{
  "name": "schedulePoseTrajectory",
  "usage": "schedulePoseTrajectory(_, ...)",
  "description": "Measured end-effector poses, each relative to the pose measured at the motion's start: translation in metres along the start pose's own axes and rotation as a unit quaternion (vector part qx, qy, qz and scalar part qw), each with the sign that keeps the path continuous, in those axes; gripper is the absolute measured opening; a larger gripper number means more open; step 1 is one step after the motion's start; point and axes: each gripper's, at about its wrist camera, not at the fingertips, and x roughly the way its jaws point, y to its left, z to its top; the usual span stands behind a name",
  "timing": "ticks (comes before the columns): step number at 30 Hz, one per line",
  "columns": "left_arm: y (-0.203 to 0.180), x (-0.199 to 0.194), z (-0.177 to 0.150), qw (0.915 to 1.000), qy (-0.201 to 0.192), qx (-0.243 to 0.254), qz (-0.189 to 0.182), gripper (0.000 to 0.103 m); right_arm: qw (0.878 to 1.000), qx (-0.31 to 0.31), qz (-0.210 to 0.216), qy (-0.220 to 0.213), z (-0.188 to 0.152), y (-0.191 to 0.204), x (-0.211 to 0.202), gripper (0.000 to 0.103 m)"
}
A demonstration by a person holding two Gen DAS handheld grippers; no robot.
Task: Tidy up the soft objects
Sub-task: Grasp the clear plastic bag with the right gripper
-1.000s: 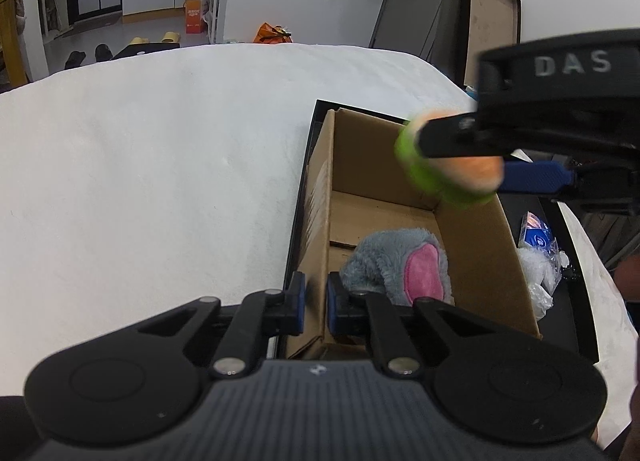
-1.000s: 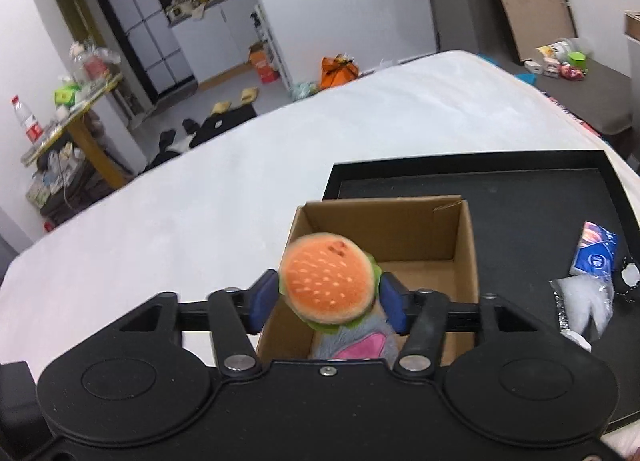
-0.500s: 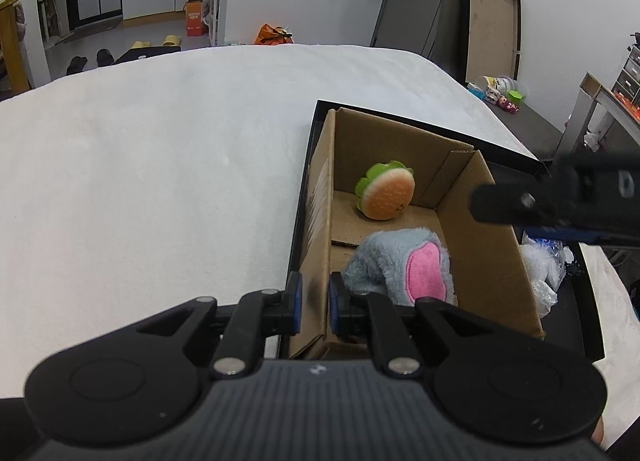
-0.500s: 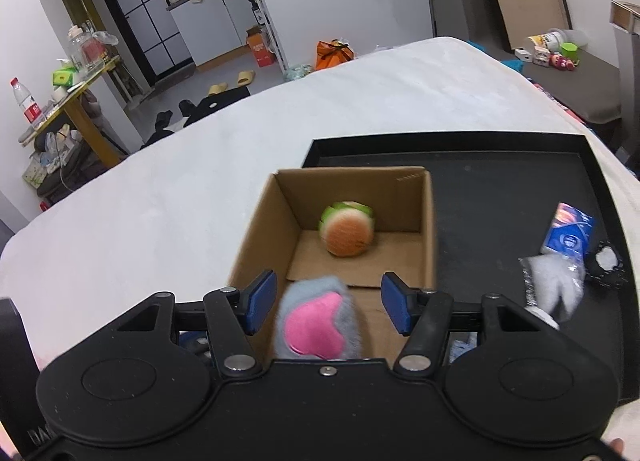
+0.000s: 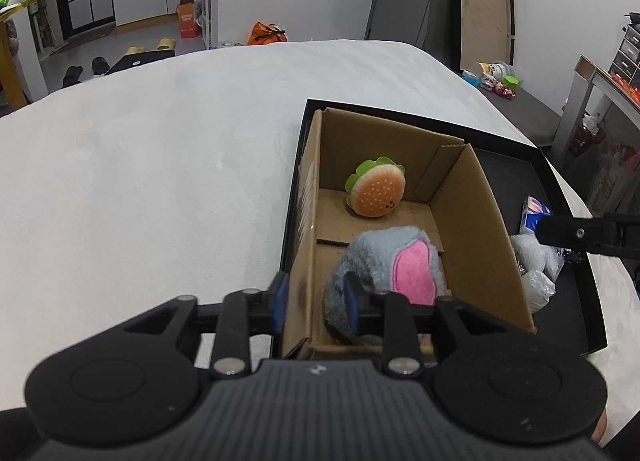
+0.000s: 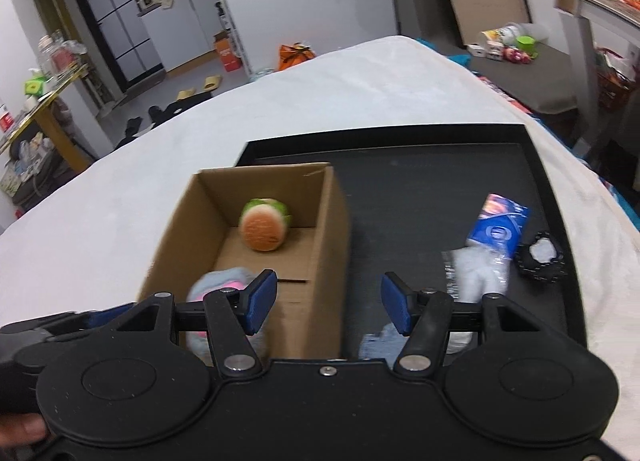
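Note:
An open cardboard box [image 5: 472,229] stands at the left end of a black tray [image 5: 516,143]. A burger plush [image 5: 376,193] lies at the box's far end, and a grey plush with a pink patch [image 5: 400,261] sits nearer me. My left gripper [image 5: 316,305] straddles the box's left wall. Its jaws are opening and the pads stand off the cardboard. My right gripper [image 6: 328,305] is open and holds nothing, hovering above the box's [image 6: 328,229] right wall. One of its fingers [image 5: 580,235] reaches in from the right edge of the left wrist view.
On the tray [image 6: 420,189] to the right of the box lie a blue packet [image 6: 500,229], a clear plastic bag [image 6: 476,273] and a black ring-shaped item [image 6: 540,251]. A white cloth surface [image 5: 160,181] spreads to the left and behind.
The burger plush left my right gripper and landed in the box's far end. The right gripper then drew off to the right. My left jaws, shut on the box wall before, have parted.

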Motion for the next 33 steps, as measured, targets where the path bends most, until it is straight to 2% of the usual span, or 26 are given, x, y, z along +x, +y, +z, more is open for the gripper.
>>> schedulePoseTrajectory(8, -0.009, -0.003, 0.006, 0.9998, -0.003, 0.011, 0.017, 0.052, 0.999, 0.032, -0.003, -0.004, -0.003, -0.032, 0.004, 0.058)
schedulePoseTrajectory(17, -0.021, -0.003, 0.012, 0.9992, -0.004, 0.025, 0.03, 0.065, 0.997, 0.08, -0.006, -0.005, -0.013, -0.065, 0.014, 0.059)
schedulePoseTrajectory(33, -0.038, 0.016, 0.022, 0.9975, 0.017, 0.026, 0.064, 0.068, 0.987, 0.15, -0.062, 0.012, -0.013, -0.11, 0.048, 0.059)
